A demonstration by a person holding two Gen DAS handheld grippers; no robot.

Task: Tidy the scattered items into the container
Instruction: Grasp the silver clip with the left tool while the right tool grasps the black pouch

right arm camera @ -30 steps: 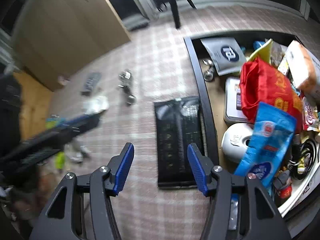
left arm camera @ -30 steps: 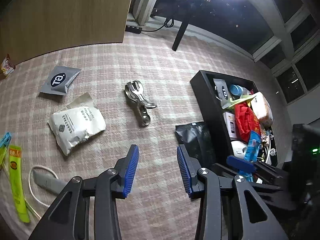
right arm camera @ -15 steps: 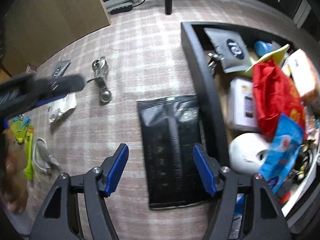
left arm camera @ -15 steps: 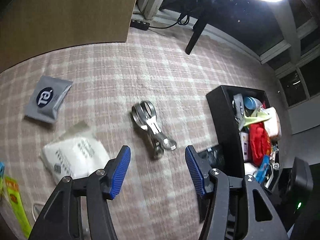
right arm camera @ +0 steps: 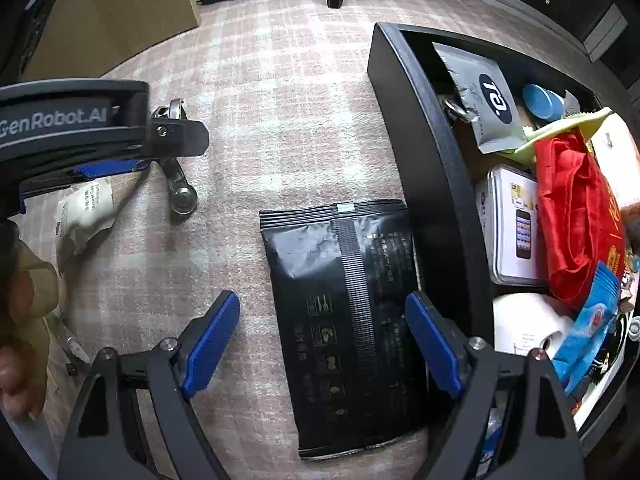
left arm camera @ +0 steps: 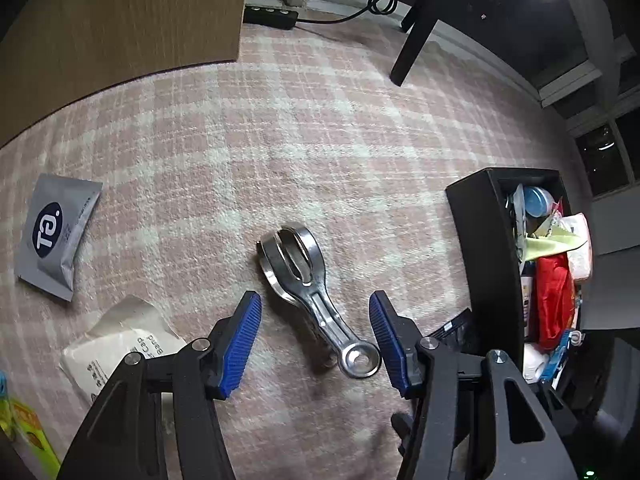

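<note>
A shiny metal squeezer tool (left arm camera: pixel 308 280) lies on the checked rug. My left gripper (left arm camera: pixel 316 340) is open, its blue pads on either side of the tool's handle, just above it. The tool also shows in the right wrist view (right arm camera: pixel 180 188), partly hidden by the left gripper's body. My right gripper (right arm camera: pixel 324 344) is open over a flat black pouch (right arm camera: pixel 352 304) that lies against the outer wall of the black container (right arm camera: pixel 432 168). The container is full of packets, a red bag and a white box.
A grey sachet (left arm camera: pixel 56 236) and a white packet (left arm camera: pixel 120 348) lie left of the tool. Green packets (left arm camera: pixel 28 436) sit at the far left edge. A wooden panel (left arm camera: pixel 120 20), a power strip (left arm camera: pixel 270 14) and a dark furniture leg (left arm camera: pixel 412 44) stand at the back.
My left gripper has moved forward to the metal tool, which now sits between its open pads. My right gripper has come down closer over the black pouch.
</note>
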